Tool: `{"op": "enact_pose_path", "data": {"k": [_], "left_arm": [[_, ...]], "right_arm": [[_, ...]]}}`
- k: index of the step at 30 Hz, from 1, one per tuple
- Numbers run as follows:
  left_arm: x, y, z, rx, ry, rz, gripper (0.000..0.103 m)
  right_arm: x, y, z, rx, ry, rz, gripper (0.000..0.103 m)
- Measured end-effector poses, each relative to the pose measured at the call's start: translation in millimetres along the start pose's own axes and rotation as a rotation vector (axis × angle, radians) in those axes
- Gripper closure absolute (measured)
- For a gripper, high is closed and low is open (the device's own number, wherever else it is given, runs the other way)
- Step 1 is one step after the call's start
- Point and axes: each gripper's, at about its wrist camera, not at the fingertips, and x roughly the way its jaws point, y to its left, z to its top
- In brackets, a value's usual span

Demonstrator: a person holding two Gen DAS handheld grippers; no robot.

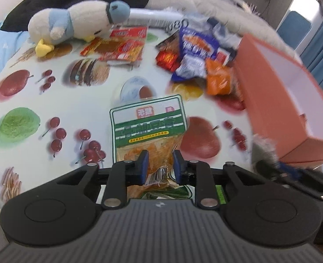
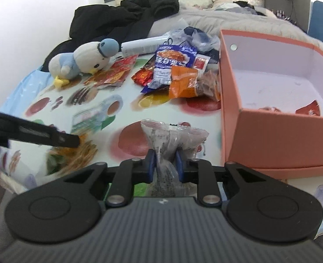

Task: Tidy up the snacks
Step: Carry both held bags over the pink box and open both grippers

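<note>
Between my left tongs (image 1: 160, 166) sits a packet (image 1: 148, 127) reaching forward over the table (image 1: 58, 100); ahead and to the right lies a heap of snacks (image 1: 196, 54) against the box (image 1: 280, 100). Far ahead-left lies a plush bird (image 1: 73, 24). My right tongs (image 2: 165, 168) pinch a bag (image 2: 172, 138), box (image 2: 271, 135) just right.

Left hand-held gripper (image 1: 160, 166) clamped on green-labelled snack packet (image 1: 149, 129), orange box (image 1: 277, 100) to its right
</note>
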Motion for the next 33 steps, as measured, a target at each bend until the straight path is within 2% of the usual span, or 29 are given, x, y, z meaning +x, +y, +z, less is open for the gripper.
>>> {"op": "enact_pose_path", "data": {"k": [1,7,17,27,33], "left_arm": [[-4.9,-2.1,1.3,-0.001,-0.008,-0.010,0.088],[-18.3,-8.3,5.5,-0.003,-0.042,-0.047,0.093],[-47.2,-26.8,12.3,0.005,-0.105,-0.120,0.095],[-98.4,-67.9,21.5,0.050,-0.187,-0.245,0.095],[-110.2,-102.2,29.6,0.111,-0.210,-0.300,0.095]], "right_arm": [[0.6,-0.9,0.2,0.007,0.004,-0.002,0.080],[-8.3,-5.4,4.8,0.046,-0.022,-0.013,0.081],[-45.0,-14.6,19.6,0.108,-0.078,-0.010,0.082],[-100.9,-16.1,35.6,0.135,-0.166,-0.021,0.082],[-128.0,-30.4,39.7,0.147,-0.210,-0.064,0.082]]}}
